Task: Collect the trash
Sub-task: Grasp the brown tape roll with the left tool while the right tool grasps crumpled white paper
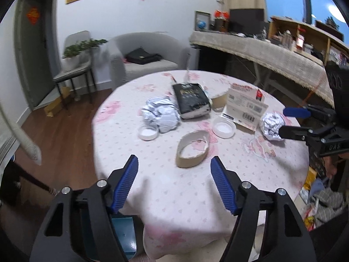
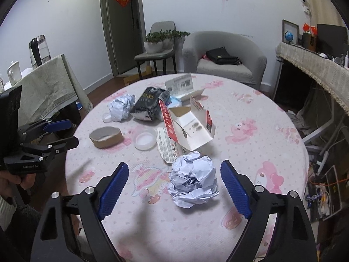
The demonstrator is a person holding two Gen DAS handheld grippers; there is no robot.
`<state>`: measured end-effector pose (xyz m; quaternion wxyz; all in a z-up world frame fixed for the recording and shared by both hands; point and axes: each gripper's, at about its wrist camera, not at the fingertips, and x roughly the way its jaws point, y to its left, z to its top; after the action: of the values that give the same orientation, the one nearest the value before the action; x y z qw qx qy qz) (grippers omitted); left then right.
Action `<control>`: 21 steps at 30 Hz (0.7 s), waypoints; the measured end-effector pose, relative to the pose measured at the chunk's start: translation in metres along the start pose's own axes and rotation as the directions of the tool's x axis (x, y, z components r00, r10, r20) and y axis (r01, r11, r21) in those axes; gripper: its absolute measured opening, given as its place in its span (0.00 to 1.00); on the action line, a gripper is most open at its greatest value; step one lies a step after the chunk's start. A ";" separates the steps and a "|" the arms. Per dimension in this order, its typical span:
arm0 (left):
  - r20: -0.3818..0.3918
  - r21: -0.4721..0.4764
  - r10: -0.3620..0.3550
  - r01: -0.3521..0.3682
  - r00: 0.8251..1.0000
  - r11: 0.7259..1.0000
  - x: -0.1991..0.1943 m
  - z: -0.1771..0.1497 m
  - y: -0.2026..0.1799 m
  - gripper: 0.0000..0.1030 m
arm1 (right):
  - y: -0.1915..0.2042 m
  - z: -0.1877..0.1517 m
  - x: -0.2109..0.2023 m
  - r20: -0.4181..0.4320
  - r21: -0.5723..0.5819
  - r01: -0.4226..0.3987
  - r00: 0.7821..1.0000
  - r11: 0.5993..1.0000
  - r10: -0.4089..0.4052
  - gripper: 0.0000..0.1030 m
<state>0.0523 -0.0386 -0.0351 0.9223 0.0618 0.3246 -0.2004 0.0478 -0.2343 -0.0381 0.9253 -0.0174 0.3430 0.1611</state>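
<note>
Trash lies on a round table with a pink cloth (image 2: 257, 113). My right gripper (image 2: 174, 164) is open, and a crumpled white paper ball (image 2: 193, 179) sits between its blue fingers with neither pad touching it. My left gripper (image 1: 175, 160) is open over the near table edge, just short of a flattened cardboard ring (image 1: 189, 162). Farther back are a larger crumpled paper wad (image 1: 160, 114), a black bag (image 1: 192, 100), an opened red-and-white box (image 2: 192, 128) and two clear plastic lids (image 1: 148, 132) (image 1: 224, 127). Each gripper shows in the other's view (image 1: 283, 120) (image 2: 73, 132).
A blue container (image 1: 124, 233) stands on the floor below the near table edge. Behind the table are a grey armchair (image 2: 224, 54) and a chair with a potted plant (image 2: 157, 41). A cloth-covered bench (image 1: 272, 52) runs along the right, and a side table with a kettle (image 2: 39, 50) stands left.
</note>
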 end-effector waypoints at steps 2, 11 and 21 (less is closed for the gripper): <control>-0.012 0.018 -0.023 0.023 1.000 1.000 0.010 0.002 -0.003 0.64 | -0.003 0.001 0.003 -0.009 0.002 -0.009 1.000 1.000 0.009 0.84; -0.063 0.062 -0.076 0.080 0.995 0.995 0.040 0.007 -0.006 0.55 | -0.011 0.004 0.020 -0.073 -0.001 -0.024 0.997 1.000 0.023 0.73; -0.063 0.082 -0.110 0.115 0.992 0.990 0.049 0.015 -0.009 0.37 | -0.017 0.003 0.037 -0.144 -0.006 -0.004 0.990 1.000 0.003 0.50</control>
<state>0.0916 -0.0660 -0.0537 0.8961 0.0888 0.3453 -0.2642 0.0817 -0.2391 -0.0607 0.8978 -0.0312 0.4083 0.1622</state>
